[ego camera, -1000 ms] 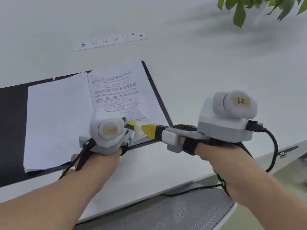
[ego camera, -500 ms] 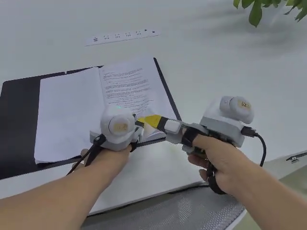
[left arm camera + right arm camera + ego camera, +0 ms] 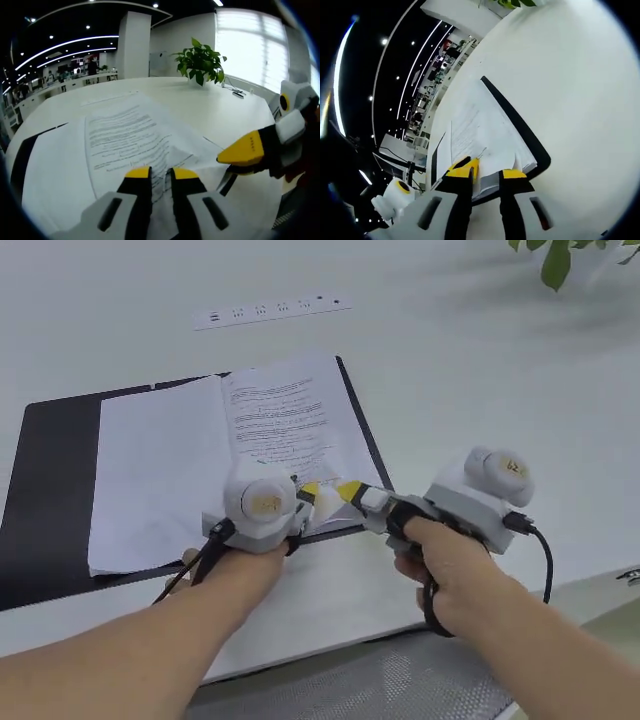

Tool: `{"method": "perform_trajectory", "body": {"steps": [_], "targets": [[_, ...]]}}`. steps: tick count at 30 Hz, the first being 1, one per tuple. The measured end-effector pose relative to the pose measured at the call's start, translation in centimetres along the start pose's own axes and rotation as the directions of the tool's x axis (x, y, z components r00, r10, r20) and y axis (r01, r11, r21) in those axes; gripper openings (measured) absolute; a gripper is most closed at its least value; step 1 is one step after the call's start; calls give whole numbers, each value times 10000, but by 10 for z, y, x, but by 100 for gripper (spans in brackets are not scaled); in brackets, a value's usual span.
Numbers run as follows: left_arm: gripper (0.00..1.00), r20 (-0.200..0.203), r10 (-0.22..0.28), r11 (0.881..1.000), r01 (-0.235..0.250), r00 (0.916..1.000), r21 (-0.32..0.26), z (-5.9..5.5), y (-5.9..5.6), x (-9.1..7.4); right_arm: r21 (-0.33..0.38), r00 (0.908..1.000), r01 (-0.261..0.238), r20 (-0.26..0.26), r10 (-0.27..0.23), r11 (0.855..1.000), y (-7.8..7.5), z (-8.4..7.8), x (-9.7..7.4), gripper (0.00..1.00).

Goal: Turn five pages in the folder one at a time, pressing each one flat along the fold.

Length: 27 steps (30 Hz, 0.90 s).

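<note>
Reaching toward the lower right corner of the printed page, both tools met at the near edge of the open folder, which lay flat on the white bench with a blank sheet facing left of the fold. The step in hand looked like the start of a page turn, the picking up of one sheet. In the right gripper view the right gripper had its fingers parted, straddling the corner of the page stack where the top sheet's tip seemed slightly raised, but nothing was clamped yet. In the left gripper view the left gripper lay low over the bottom of the printed page, fingers drawn nearly together with a sliver of paper showing between them; whether they nipped the sheet or merely rested on it could not be told. The next move probably called for closing on the top sheet alone, then carrying it leftward over the fold. From the head view, the gripper bodies and hands covered the corner itself. How many sheets were lifted stayed unclear, and the print was too small to read.
</note>
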<state>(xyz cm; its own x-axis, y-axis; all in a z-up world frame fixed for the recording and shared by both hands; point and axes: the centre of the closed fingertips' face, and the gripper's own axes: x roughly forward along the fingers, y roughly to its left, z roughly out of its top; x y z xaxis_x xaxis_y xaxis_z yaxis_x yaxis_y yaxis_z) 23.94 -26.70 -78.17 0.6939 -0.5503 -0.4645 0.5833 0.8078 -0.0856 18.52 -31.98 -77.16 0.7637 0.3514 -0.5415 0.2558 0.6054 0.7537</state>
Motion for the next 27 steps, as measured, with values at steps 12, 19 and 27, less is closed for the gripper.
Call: {"method": "perform_trajectory", "body": {"steps": [12, 19, 27], "targets": [[12, -560, -435, 9927, 369, 9975, -1145, 3, 2, -4, 114, 9959, -37, 902, 27, 9999, 6, 13, -12, 0], [21, -367, -537, 9955, 507, 9979, -795, 18, 11, -34, -138, 9906, -668, 1191, 680, 9977, 34, 14, -21, 0], [28, 735, -221, 9953, 289, 9970, -923, 53, 38, -87, -1033, 9779, -1402, 1414, 1540, 9847, 84, 10, -32, 0]]}}
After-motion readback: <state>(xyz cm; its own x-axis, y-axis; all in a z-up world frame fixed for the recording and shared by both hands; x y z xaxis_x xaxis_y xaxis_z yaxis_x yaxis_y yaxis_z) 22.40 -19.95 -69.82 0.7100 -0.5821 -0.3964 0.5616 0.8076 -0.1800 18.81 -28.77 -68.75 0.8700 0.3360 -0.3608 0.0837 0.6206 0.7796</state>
